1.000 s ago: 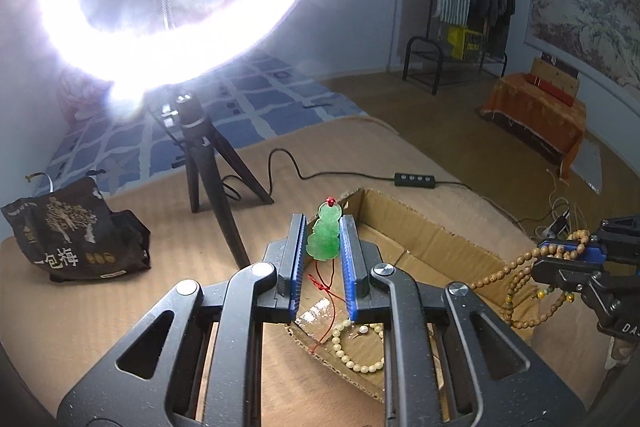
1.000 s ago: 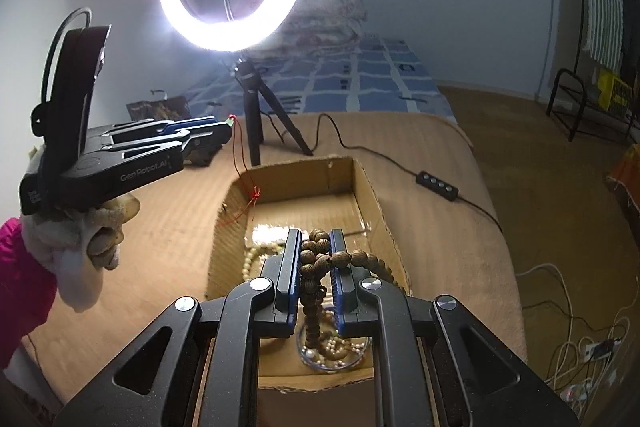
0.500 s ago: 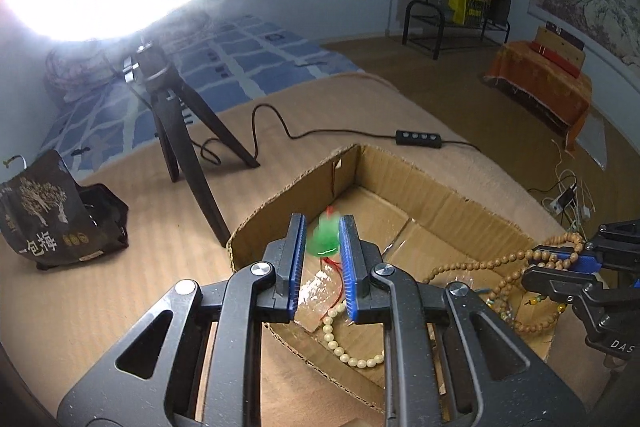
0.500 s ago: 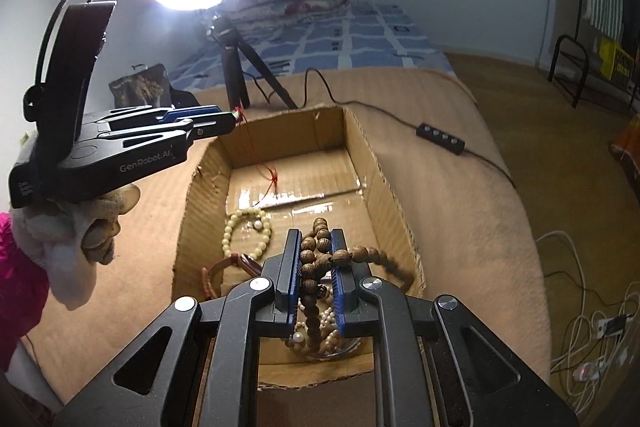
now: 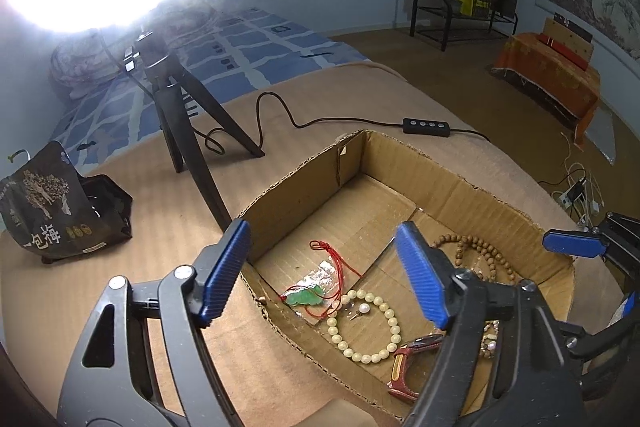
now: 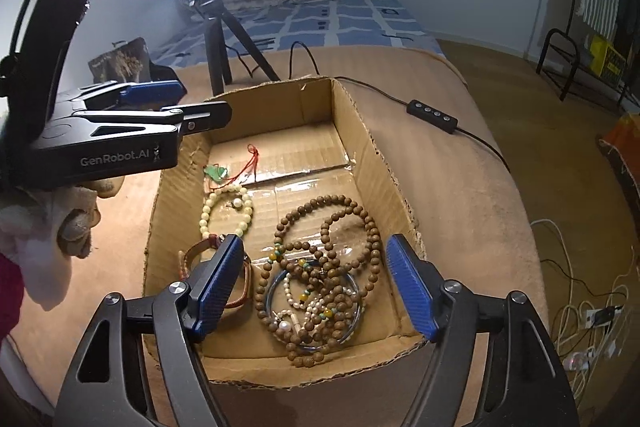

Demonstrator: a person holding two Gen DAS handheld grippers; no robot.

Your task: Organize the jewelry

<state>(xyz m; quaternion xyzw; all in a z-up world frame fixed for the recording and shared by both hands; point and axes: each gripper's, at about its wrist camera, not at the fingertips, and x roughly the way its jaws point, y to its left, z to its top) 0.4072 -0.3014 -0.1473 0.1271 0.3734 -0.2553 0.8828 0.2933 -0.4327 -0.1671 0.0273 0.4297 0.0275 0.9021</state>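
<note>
Both tools' jaws have just sprung apart, nothing between them: left tool, right tool. Green jade pendant on red cord and brown wooden bead strand lie inside the cardboard box. I'd lift straight up, clear of loops.

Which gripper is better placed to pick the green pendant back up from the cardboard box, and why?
Left. The left gripper hangs open just above the green pendant, which lies between its fingers in view. The right gripper hovers over the brown bead necklace at the box's other end.
</note>
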